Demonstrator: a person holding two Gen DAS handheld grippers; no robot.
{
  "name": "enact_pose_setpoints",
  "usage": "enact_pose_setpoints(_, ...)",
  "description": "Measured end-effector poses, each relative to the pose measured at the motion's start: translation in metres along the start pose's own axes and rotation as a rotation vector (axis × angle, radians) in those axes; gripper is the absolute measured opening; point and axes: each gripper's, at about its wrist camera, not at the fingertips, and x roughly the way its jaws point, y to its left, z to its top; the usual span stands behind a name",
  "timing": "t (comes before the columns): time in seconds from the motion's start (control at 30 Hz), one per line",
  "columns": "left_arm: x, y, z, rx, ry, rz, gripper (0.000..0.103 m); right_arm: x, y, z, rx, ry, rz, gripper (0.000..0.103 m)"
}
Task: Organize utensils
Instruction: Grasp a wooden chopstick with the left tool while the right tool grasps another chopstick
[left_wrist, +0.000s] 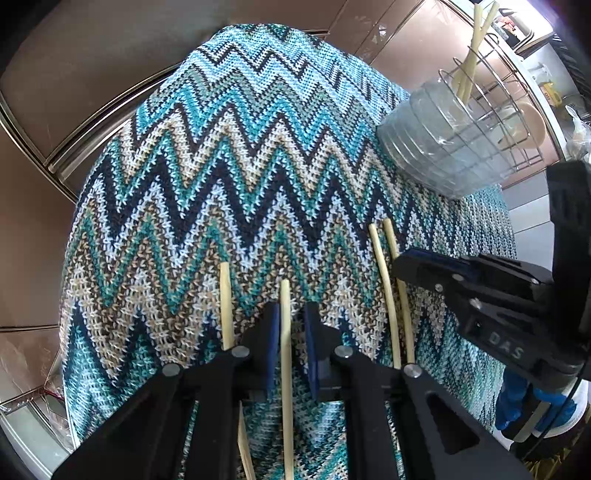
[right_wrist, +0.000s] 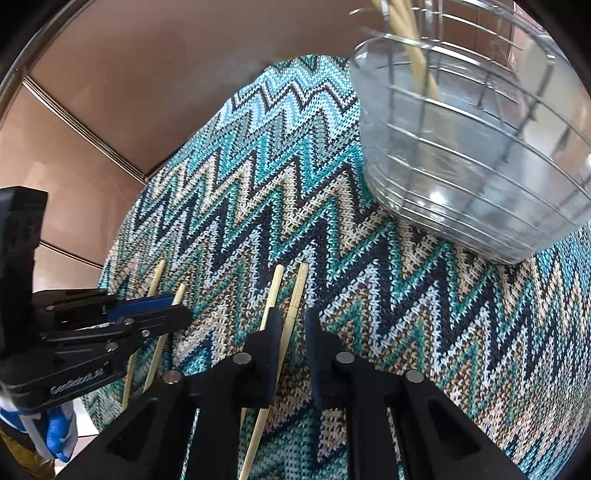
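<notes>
Several bamboo chopsticks lie on a zigzag knitted mat (left_wrist: 236, 155). In the left wrist view my left gripper (left_wrist: 291, 321) is open, its pads on either side of one chopstick (left_wrist: 285, 332), low over the mat. Another chopstick (left_wrist: 226, 306) lies just left of it. A pair of chopsticks (left_wrist: 388, 280) lies to the right, with my right gripper (left_wrist: 417, 266) over it. In the right wrist view my right gripper (right_wrist: 291, 325) is open around one chopstick (right_wrist: 293, 314) of that pair, the other chopstick (right_wrist: 271, 295) just outside its left finger. The left gripper (right_wrist: 162, 310) shows at the left.
A clear plastic cup in a wire rack (left_wrist: 454, 136) stands at the mat's far right with chopsticks (left_wrist: 472, 55) upright in it; it also shows in the right wrist view (right_wrist: 472, 155). Brown cabinet fronts (left_wrist: 92, 74) surround the mat.
</notes>
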Motion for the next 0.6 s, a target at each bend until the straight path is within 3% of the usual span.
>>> enact_pose_setpoints(0.37, 0.004, 0.0, 0.002, 0.012, -0.002, 0.037, 0.005, 0.012, 0.002, 0.007, -0.004, 0.032, -0.024, 0.01)
enact_pose_setpoints(0.6, -0.001, -0.006, -0.004, -0.004, -0.044, 0.054, 0.005, -0.005, 0.004, -0.006, 0.011, -0.014, -0.019, 0.006)
